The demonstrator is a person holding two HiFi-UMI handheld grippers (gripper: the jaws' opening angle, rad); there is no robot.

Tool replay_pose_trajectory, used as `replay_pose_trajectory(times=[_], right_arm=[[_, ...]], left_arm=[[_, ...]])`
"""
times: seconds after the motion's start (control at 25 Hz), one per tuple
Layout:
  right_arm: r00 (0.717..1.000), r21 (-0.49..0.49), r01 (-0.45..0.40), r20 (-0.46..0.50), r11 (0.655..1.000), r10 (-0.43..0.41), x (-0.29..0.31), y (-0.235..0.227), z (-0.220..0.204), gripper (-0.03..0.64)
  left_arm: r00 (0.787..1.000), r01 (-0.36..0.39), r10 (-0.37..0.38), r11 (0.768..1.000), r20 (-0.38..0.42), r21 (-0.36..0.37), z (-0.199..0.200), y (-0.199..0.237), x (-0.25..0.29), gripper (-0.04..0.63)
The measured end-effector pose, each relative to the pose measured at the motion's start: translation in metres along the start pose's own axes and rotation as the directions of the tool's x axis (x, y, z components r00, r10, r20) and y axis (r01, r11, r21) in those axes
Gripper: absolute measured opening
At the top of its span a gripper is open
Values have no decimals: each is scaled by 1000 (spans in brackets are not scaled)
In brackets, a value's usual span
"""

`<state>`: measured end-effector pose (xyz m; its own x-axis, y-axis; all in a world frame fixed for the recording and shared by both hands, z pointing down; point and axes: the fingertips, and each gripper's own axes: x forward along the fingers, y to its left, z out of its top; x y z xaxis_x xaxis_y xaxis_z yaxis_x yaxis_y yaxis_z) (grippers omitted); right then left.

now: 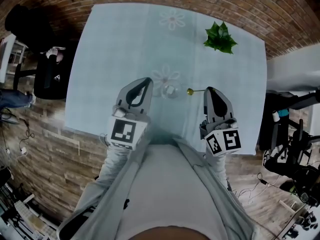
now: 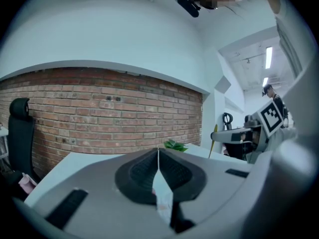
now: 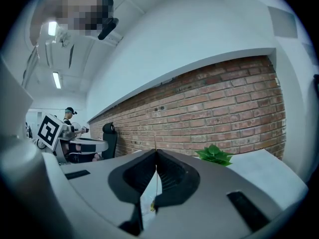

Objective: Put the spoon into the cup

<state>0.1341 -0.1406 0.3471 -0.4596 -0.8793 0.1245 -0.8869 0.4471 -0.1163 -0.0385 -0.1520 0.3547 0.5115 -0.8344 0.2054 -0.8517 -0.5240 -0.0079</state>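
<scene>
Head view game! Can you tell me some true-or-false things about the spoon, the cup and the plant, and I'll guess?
1. The right gripper is holding the spoon. True.
2. The spoon is already inside the cup. False: its gold end is in the air beside the cup, on the right gripper's side.
3. The green plant stands on the table, near a far corner. True.
4. The cup is on the floor. False: it stands on the table, between the two grippers.
5. The left gripper has its jaws wide open. False: its jaws are closed together.
</scene>
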Motion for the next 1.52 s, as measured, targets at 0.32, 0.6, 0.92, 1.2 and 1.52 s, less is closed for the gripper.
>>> replay_pose_trajectory(times=[0.32, 0.6, 0.92, 1.2, 1.52], right_arm=[[1000, -9, 10, -2, 1000, -10, 0, 2, 1, 18], [1000, 42, 0, 4, 999, 0, 11, 5, -5, 18], [1000, 158, 9, 5, 987, -9, 24, 1, -30, 18], [1000, 276, 22, -19, 961, -17, 40, -5, -67, 18], [998, 335, 34, -52, 942, -17, 61, -9, -100, 18]], left_arm=[[999, 35, -35, 999, -3, 2, -8, -7, 8, 23], [999, 39, -40, 999, -25, -34, -23, -6, 11, 23], [997, 57, -58, 998, -45, -41, -41, -12, 15, 23], [996, 43, -50, 994, -80, -96, -57, -14, 15, 23], [993, 39, -51, 993, -111, -109, -69, -11, 19, 23]])
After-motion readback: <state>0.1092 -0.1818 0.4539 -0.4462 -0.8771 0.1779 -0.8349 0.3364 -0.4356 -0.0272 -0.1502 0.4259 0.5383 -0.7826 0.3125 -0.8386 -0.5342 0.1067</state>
